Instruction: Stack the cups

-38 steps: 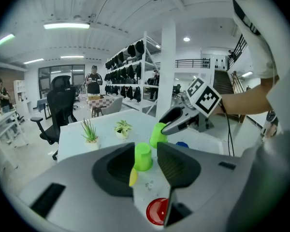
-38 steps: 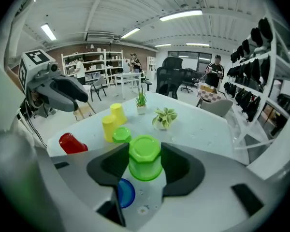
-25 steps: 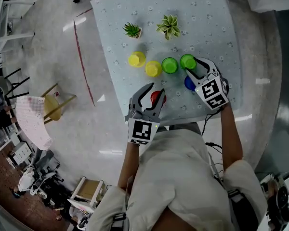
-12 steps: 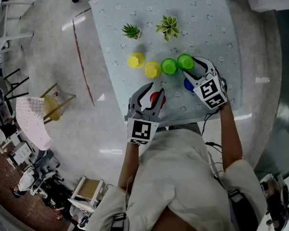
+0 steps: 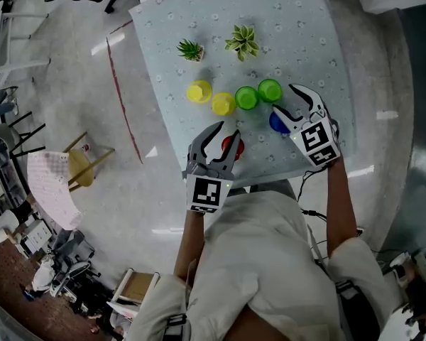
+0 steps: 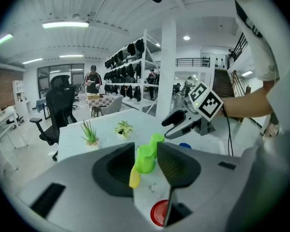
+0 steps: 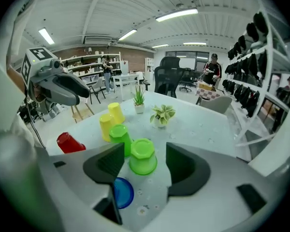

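Two gripper views alone show shelving racks (image 6: pixel 135 59) and standing people (image 7: pixel 213 66); the head view shows grey floor (image 5: pixel 92 119) round the patterned table (image 5: pixel 298 20). Left gripper (image 5: pixel 227 130): narrow gap, empty, near the red cup (image 5: pixel 231 146). Right gripper (image 5: pixel 284 99): jaws just opened wide, clear of the green cup (image 5: pixel 270 89), above the blue cup (image 5: pixel 277 122); all unstacked on the table.

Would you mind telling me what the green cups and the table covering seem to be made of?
The green cups look like smooth moulded plastic: uniform bright colour, faceted bases. The table covering seems printed cloth or vinyl, pale with small repeated motifs.
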Tool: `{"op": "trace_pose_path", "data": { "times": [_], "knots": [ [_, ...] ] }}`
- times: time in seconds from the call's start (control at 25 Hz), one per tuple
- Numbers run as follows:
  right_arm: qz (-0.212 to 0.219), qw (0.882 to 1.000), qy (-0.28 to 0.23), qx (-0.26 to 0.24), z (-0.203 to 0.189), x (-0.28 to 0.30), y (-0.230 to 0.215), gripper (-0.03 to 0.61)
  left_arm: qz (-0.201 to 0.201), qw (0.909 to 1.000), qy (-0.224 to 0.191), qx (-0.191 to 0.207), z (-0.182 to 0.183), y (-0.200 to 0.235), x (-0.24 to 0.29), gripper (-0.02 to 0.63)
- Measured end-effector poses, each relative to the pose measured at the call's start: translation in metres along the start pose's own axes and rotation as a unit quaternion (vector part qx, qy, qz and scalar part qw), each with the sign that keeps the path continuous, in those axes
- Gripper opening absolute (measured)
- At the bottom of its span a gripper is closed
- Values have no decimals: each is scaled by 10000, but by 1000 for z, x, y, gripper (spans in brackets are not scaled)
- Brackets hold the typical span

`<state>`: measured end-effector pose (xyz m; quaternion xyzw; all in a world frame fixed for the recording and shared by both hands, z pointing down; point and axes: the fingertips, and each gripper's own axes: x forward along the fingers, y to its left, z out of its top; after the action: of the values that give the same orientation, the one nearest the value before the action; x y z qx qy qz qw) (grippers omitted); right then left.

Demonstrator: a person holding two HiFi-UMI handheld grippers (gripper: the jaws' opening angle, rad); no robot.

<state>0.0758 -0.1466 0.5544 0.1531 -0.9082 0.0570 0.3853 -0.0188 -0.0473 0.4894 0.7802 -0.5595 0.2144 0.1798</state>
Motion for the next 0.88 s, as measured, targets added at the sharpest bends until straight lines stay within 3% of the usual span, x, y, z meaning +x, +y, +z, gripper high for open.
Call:
{"op": "trace_pose_path", "data": {
  "times": [0.44, 0.88],
  "knots": [
    [-620, 9963, -484, 344, 4, -54, 15, 253, -331, 9991, -120, 233, 12, -15, 1, 150],
    [-783, 9931, -519, 697, -25, -59, 38, 255, -569, 9977, -67, 373, 14, -31, 12, 150]
  ]
}}
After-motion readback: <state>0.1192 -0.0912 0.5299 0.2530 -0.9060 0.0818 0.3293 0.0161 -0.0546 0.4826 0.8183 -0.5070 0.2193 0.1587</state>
